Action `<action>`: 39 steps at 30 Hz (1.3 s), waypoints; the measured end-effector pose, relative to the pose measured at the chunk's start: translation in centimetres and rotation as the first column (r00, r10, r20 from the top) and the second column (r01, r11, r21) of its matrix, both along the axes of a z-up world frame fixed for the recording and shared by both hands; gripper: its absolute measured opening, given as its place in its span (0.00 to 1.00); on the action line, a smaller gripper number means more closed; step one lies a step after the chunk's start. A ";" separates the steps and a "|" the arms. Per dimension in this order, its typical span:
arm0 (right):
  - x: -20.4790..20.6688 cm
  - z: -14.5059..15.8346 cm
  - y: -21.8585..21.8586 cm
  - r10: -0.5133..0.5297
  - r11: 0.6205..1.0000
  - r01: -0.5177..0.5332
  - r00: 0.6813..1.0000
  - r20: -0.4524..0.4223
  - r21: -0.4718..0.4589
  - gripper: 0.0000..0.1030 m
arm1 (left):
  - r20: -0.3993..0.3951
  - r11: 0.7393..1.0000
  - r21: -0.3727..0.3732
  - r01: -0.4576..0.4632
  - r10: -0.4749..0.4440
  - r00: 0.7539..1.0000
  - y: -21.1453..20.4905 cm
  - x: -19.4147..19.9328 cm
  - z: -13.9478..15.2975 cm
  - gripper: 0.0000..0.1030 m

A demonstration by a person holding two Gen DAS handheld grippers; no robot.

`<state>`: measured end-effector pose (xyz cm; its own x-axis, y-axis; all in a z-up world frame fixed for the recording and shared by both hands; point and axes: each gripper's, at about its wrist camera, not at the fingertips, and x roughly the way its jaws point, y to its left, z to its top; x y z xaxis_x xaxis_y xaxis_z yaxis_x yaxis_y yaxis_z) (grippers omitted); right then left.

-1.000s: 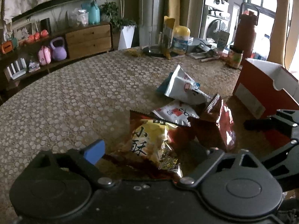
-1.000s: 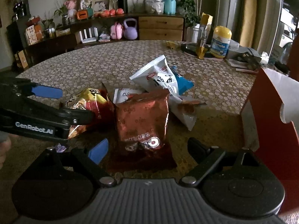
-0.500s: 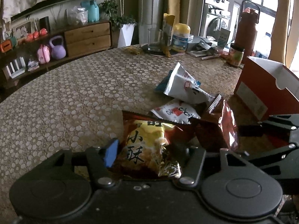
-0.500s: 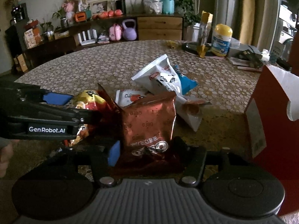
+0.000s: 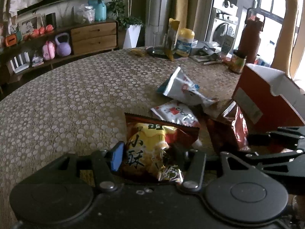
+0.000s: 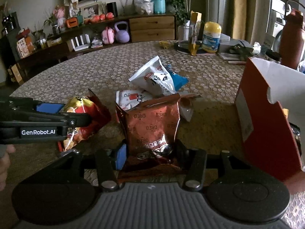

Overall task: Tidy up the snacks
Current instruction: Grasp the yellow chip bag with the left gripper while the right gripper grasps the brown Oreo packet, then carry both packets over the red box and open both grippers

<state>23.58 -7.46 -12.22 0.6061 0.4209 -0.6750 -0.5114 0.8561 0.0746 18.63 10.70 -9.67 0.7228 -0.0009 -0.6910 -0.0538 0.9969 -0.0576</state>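
Jaws just closing on both sides: left gripper pinching yellow-and-red snack bag, right gripper pinching Oreo bag, both bags near the surface. Best lifted clear together, then lowered upright into red box just beside, avoiding white packets.

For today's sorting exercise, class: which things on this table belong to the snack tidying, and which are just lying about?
Part of the job:
- yellow and red snack bag, in the left gripper
- Oreo bag, in the right gripper
- white snack bags
- red box

Just lying about:
- glass
- yellow-lidded tub
- red flask
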 end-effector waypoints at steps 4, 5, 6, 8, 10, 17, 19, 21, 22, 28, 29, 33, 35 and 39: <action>-1.3 1.2 -1.0 -0.009 1.000 0.009 1.000 0.004 0.026 0.49 | 0.012 1.000 -0.016 -0.005 0.005 1.000 -0.6 -1.4 1.1 0.51; -1.6 1.5 -1.3 -0.010 0.999 0.009 1.000 0.004 0.035 0.49 | 0.015 1.000 -0.018 -0.003 0.003 1.000 -0.8 -1.7 1.4 0.51; -2.0 1.9 -1.6 -0.009 0.999 0.009 1.000 0.005 0.044 0.49 | 0.018 1.000 -0.018 0.000 0.000 1.000 -1.0 -2.1 1.6 0.51; -2.7 2.5 -2.1 -0.009 0.999 0.009 1.000 0.009 0.053 0.49 | 0.025 1.000 -0.023 0.008 -0.008 1.000 -1.5 -2.8 2.3 0.51; -3.5 3.1 -2.8 -0.011 0.998 0.010 1.000 0.016 0.063 0.49 | 0.031 0.999 -0.034 0.014 -0.013 0.999 -2.0 -3.4 2.9 0.51; -5.7 5.5 -4.8 -0.028 0.996 0.024 0.999 0.045 0.091 0.49 | 0.083 0.998 -0.042 0.038 -0.035 0.996 -3.9 -5.6 5.6 0.51; -6.4 6.3 -5.5 -0.037 0.994 0.031 0.998 0.057 0.103 0.49 | 0.104 0.998 -0.040 0.047 -0.043 0.994 -4.5 -6.1 6.5 0.51; -7.0 7.0 -6.2 -0.044 0.993 0.036 0.996 0.071 0.114 0.49 | 0.123 0.997 -0.043 0.060 -0.054 0.991 -5.3 -6.5 7.4 0.51; -7.3 7.5 -6.6 -0.045 0.992 0.036 0.996 0.080 0.120 0.49 | 0.133 0.997 -0.042 0.066 -0.060 0.989 -5.7 -6.7 7.7 0.51; -8.5 9.3 -8.9 -0.072 0.990 0.055 0.990 0.124 0.131 0.49 | 0.182 0.993 -0.044 0.109 -0.100 0.978 -8.3 -7.5 9.6 0.51; -8.6 9.6 -9.4 -0.079 0.989 0.061 0.988 0.131 0.134 0.49 | 0.191 0.992 -0.042 0.118 -0.108 0.976 -8.8 -7.5 9.9 0.51; -8.7 10.7 -11.2 -0.106 0.987 0.085 0.982 0.157 0.136 0.49 | 0.226 0.989 -0.041 0.141 -0.129 0.966 -10.6 -7.5 10.9 0.51; -8.7 11.1 -12.1 -0.120 0.986 0.098 0.978 0.169 0.135 0.49 | 0.240 0.987 -0.042 0.153 -0.138 0.961 -11.5 -7.1 11.4 0.51; -8.4 11.7 -14.1 -0.153 0.982 0.129 0.971 0.186 0.138 0.49 | 0.260 0.983 -0.040 0.180 -0.164 0.952 -13.4 -6.4 12.3 0.51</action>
<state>15.17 -21.56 -0.48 0.7799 0.3946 -0.4858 -0.4015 0.9109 0.0953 12.25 -2.74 2.59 0.8599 -0.1780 -0.4784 0.1427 0.9837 -0.1095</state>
